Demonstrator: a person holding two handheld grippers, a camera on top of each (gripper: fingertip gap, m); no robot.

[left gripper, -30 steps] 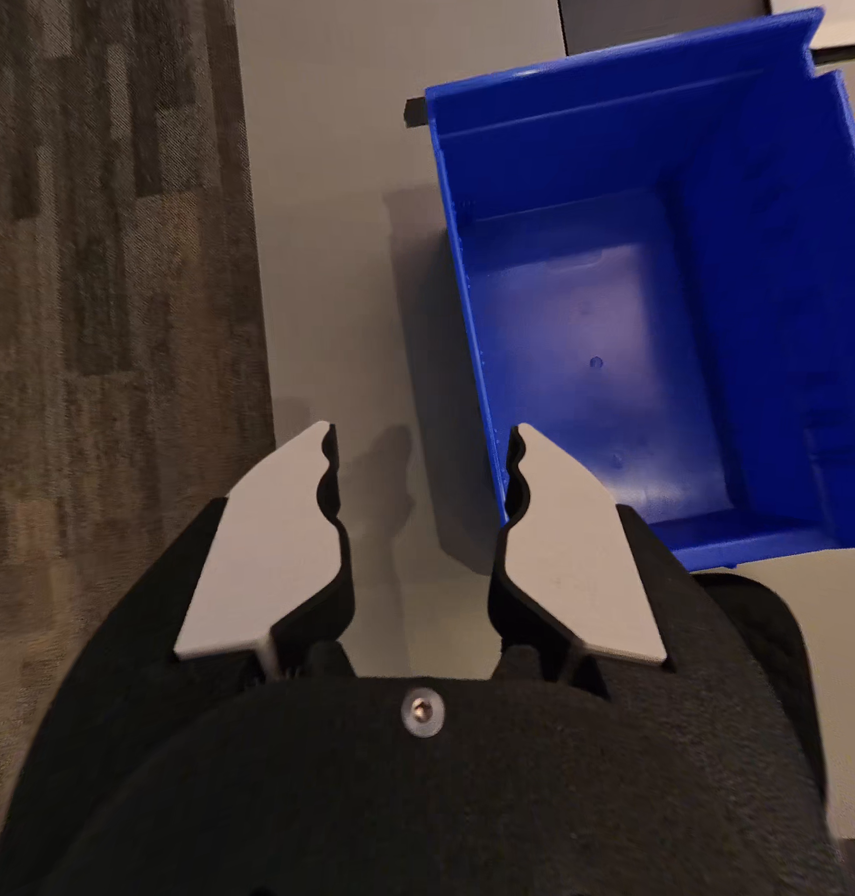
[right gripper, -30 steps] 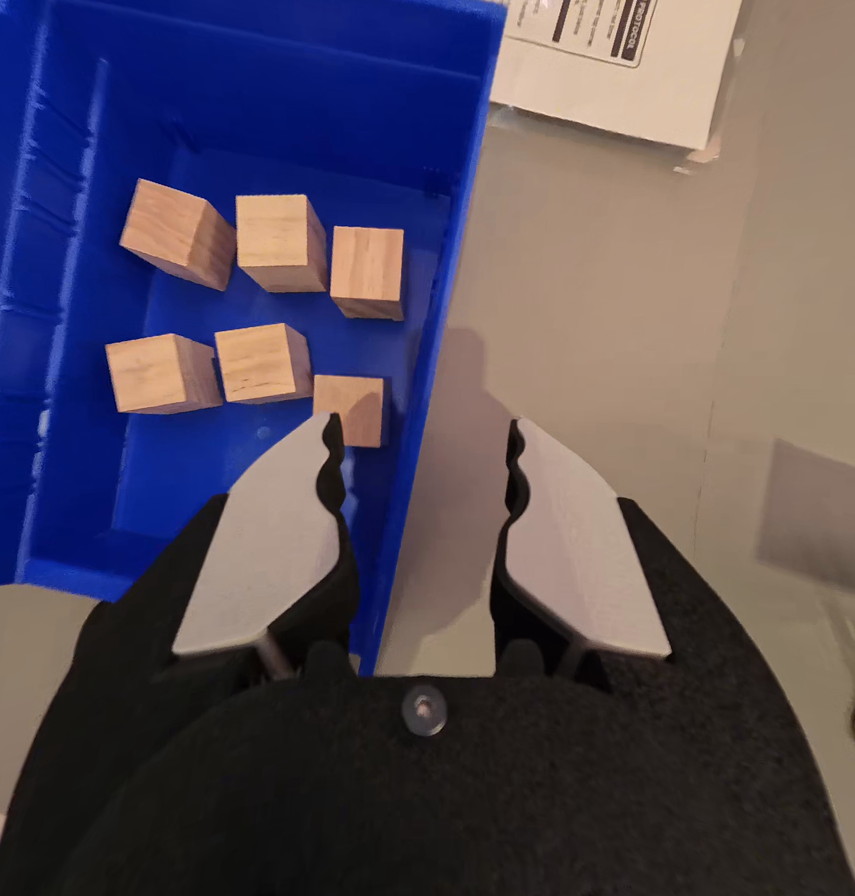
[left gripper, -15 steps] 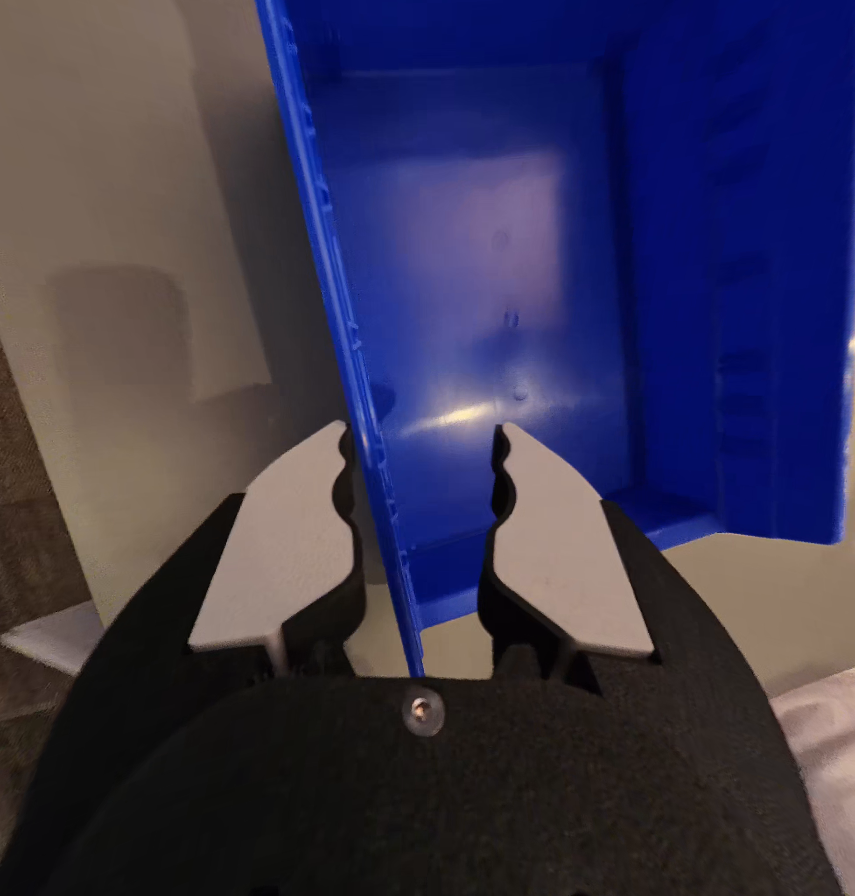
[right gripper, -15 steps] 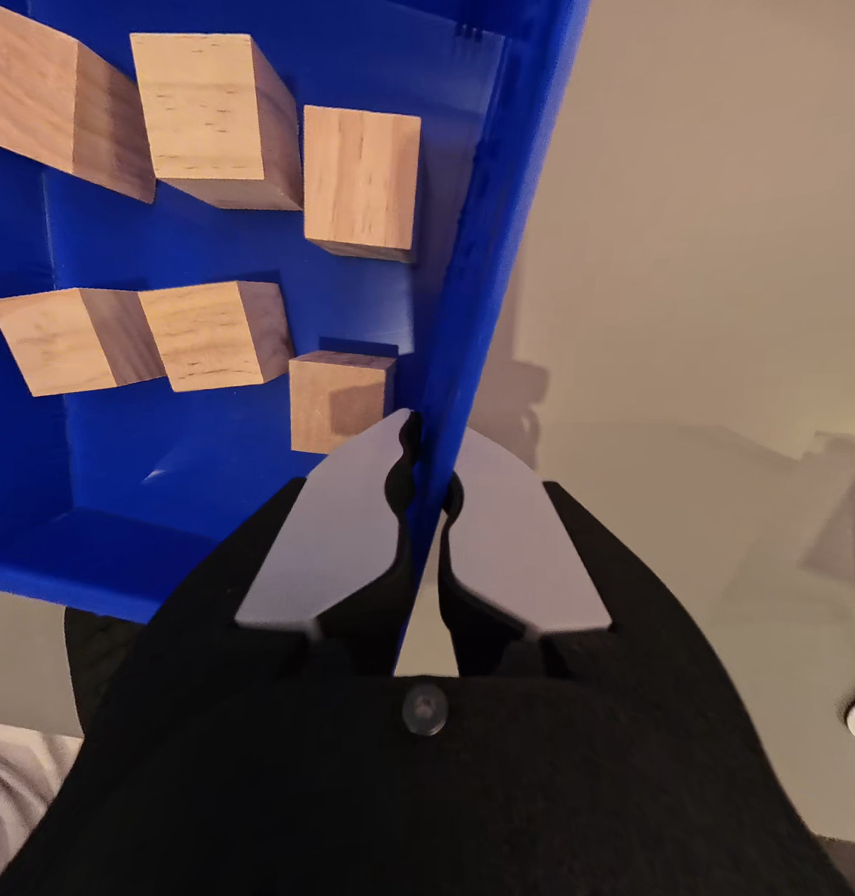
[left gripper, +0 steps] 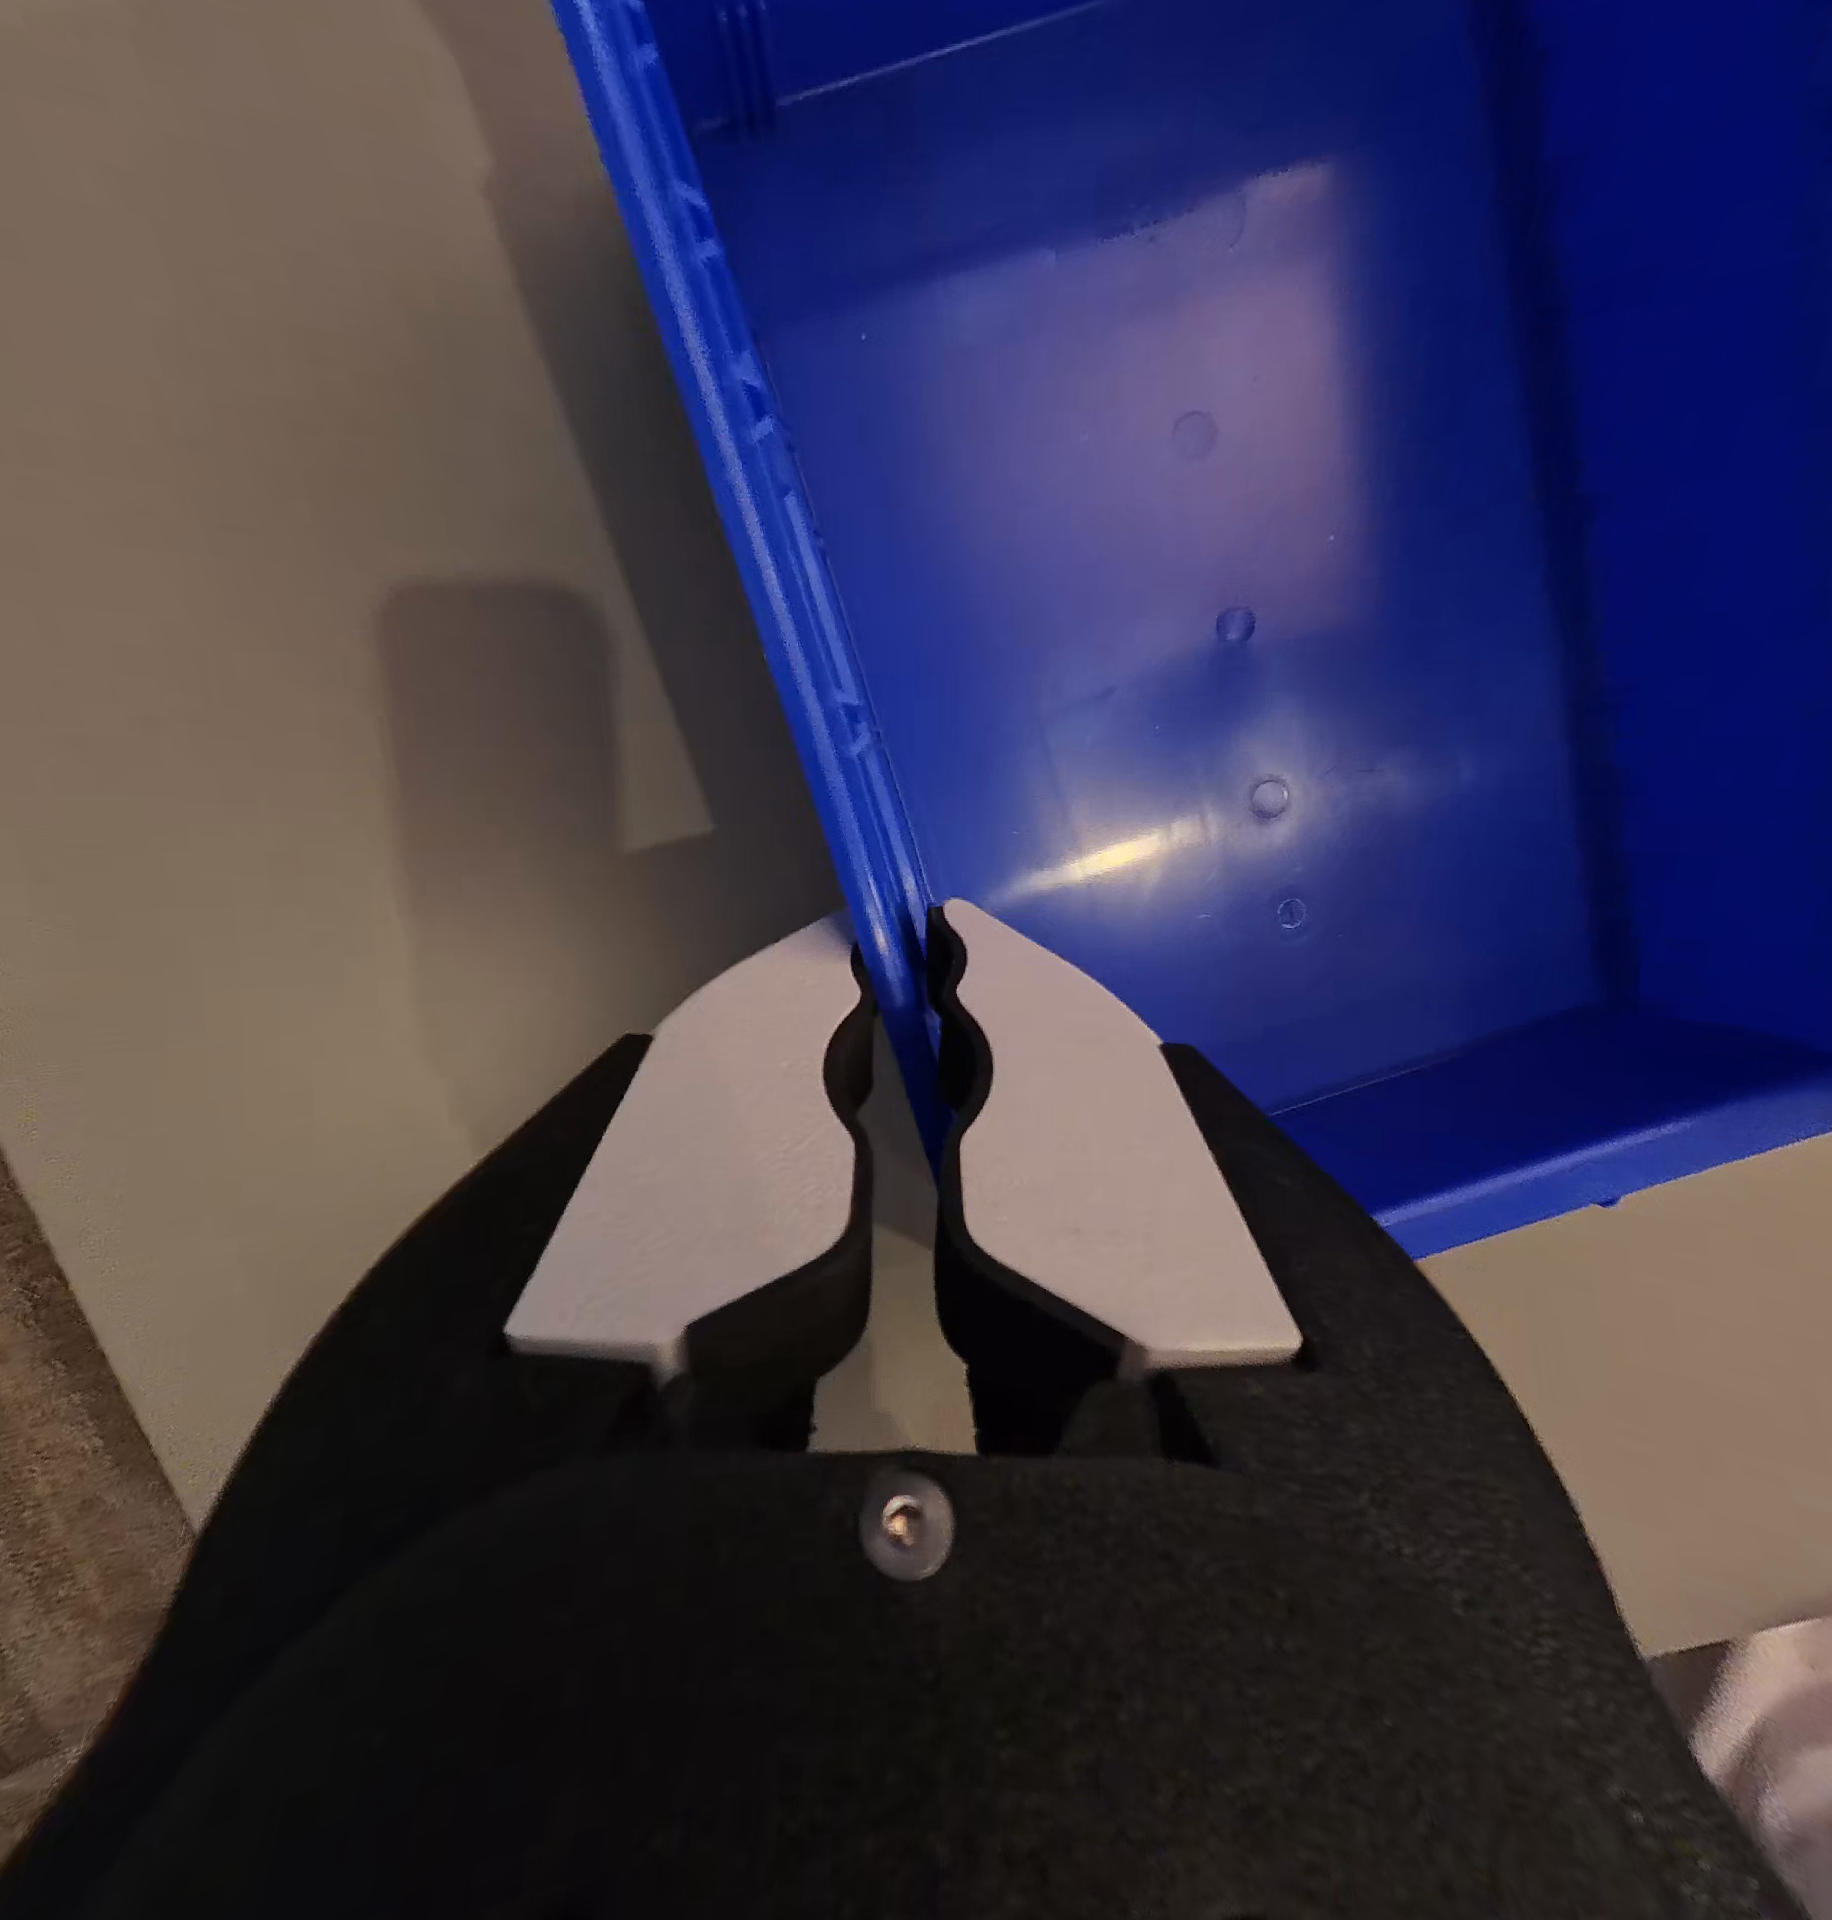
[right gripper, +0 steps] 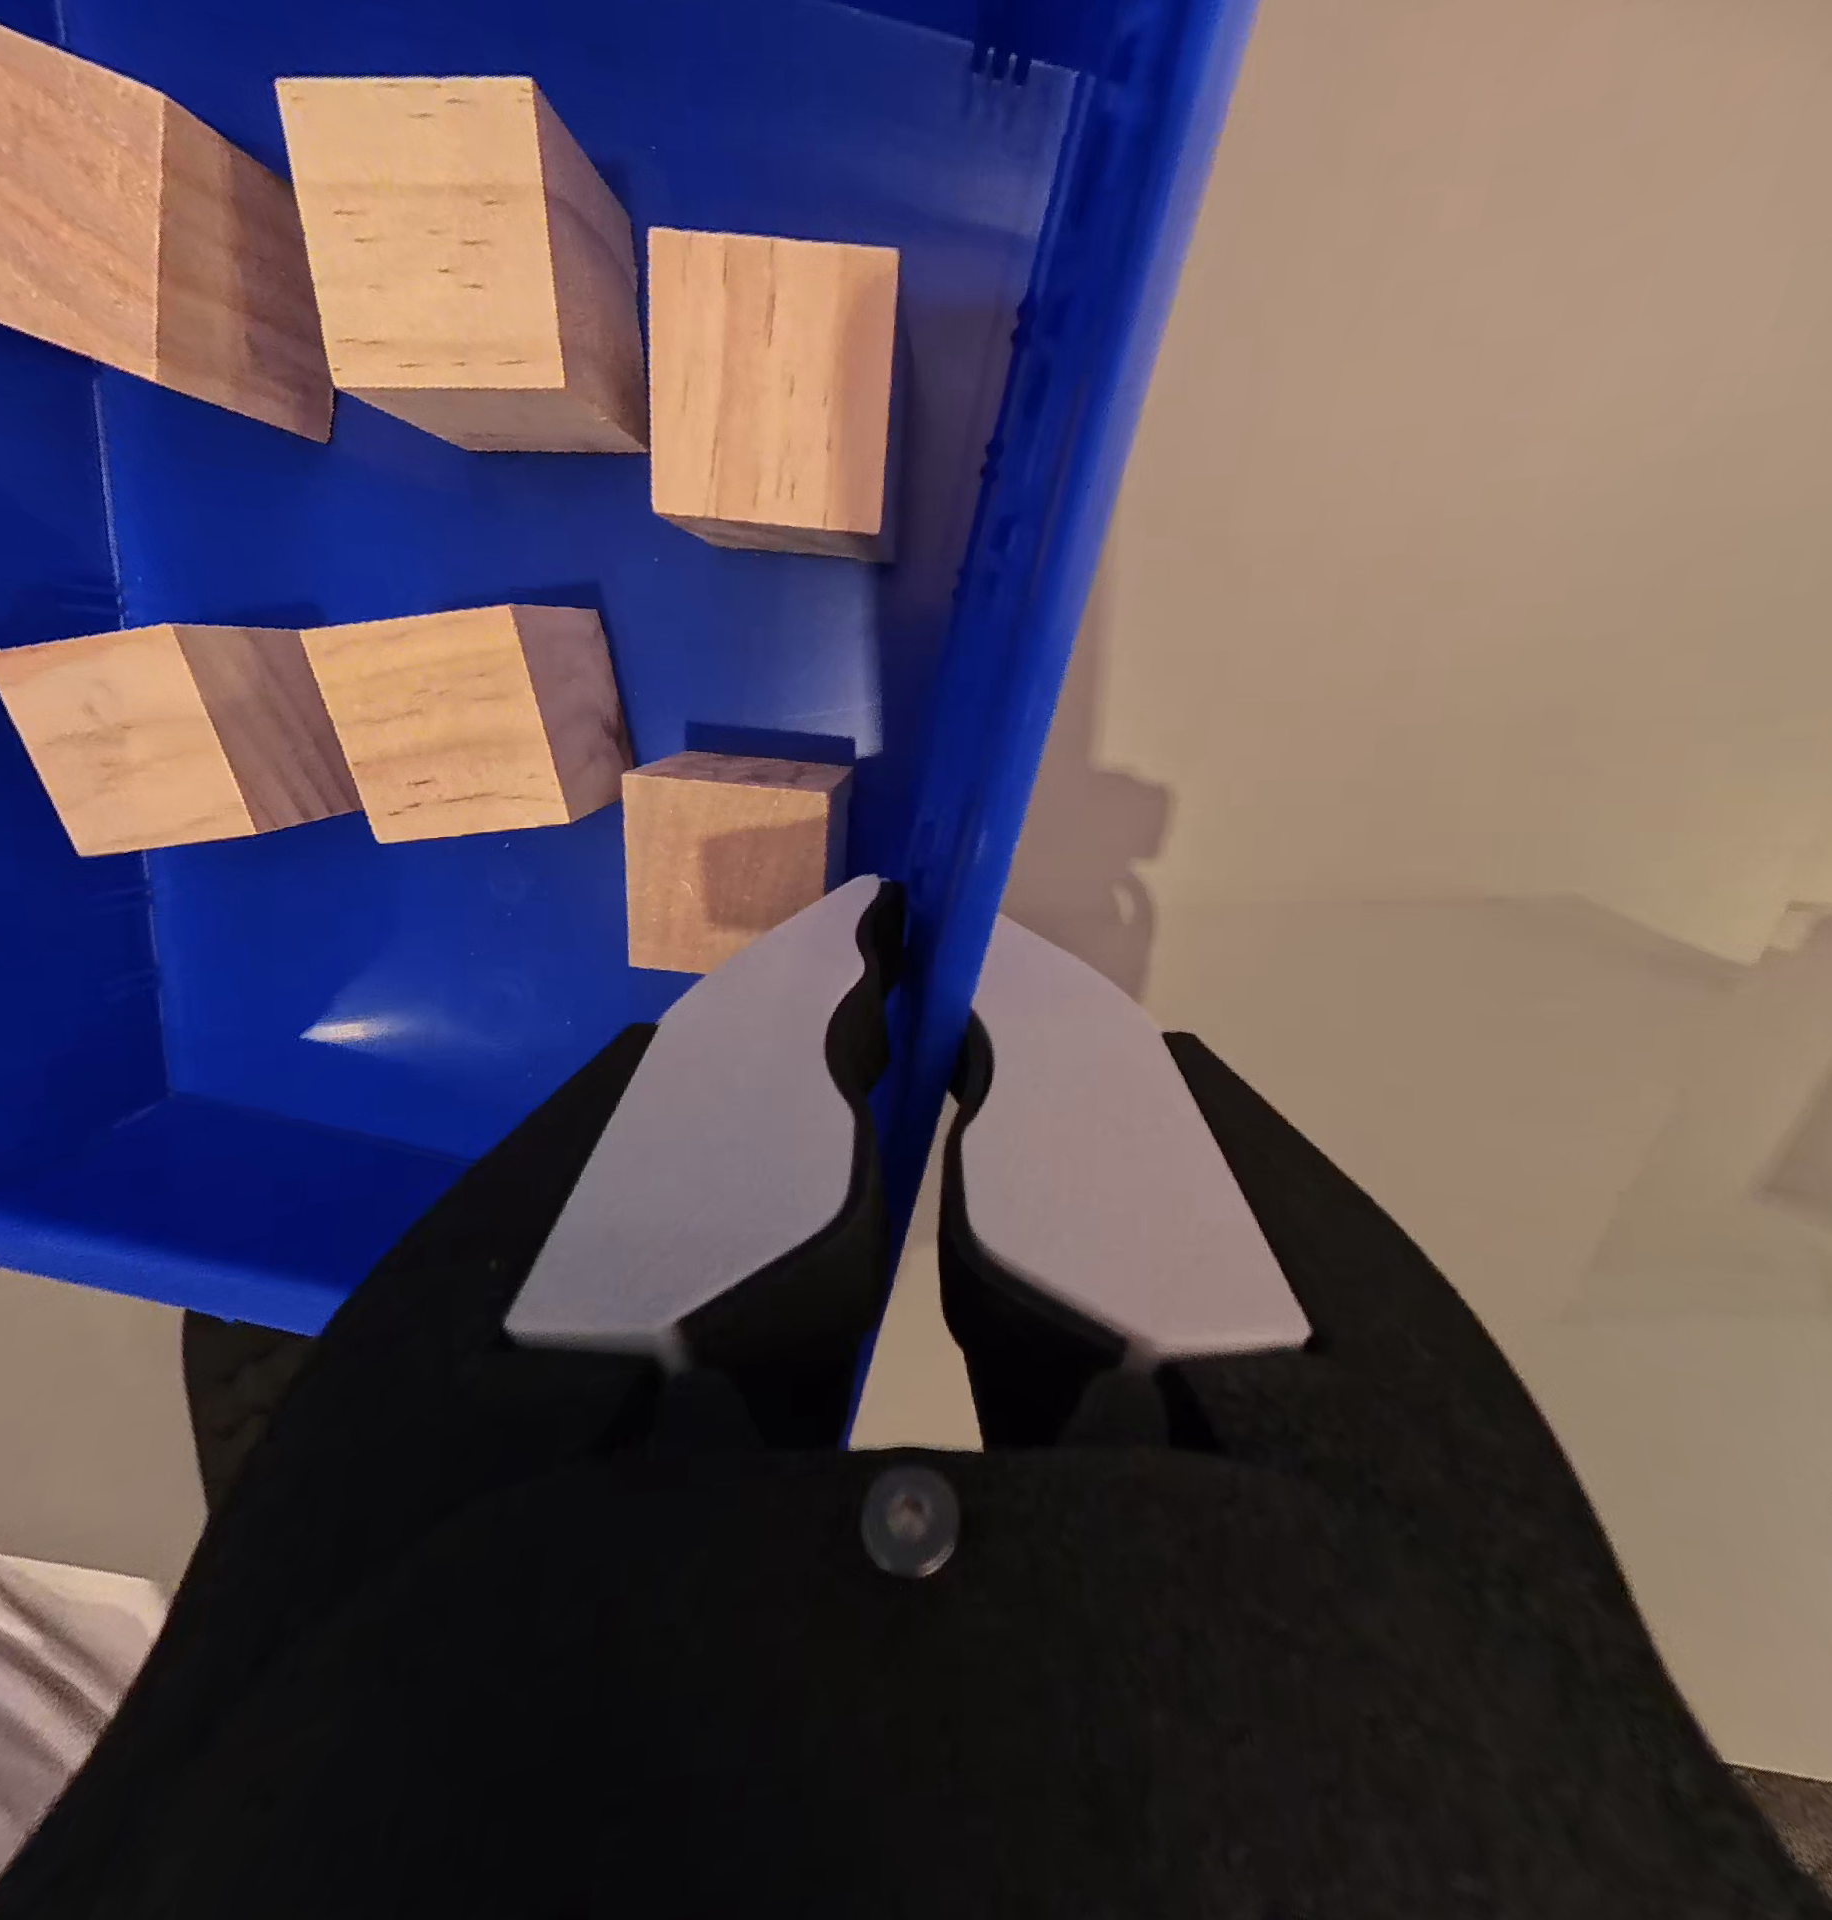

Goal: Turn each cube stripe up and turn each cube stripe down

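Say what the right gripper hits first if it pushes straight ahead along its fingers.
Nothing new: the right gripper is already shut on the blue bin side wall. Straight on just slides along it; depth beyond is unclear.

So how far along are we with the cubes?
Barely begun. Done: nothing visible; none of the six wooden cubes in the blue bin shows a stripe, and no cube is gripped. In hand: the right gripper pinches that bin's wall, and the left gripper pinches the wall of a blue bin whose visible floor is bare. Whether it is the same bin, I cannot tell. Left: all the turning.
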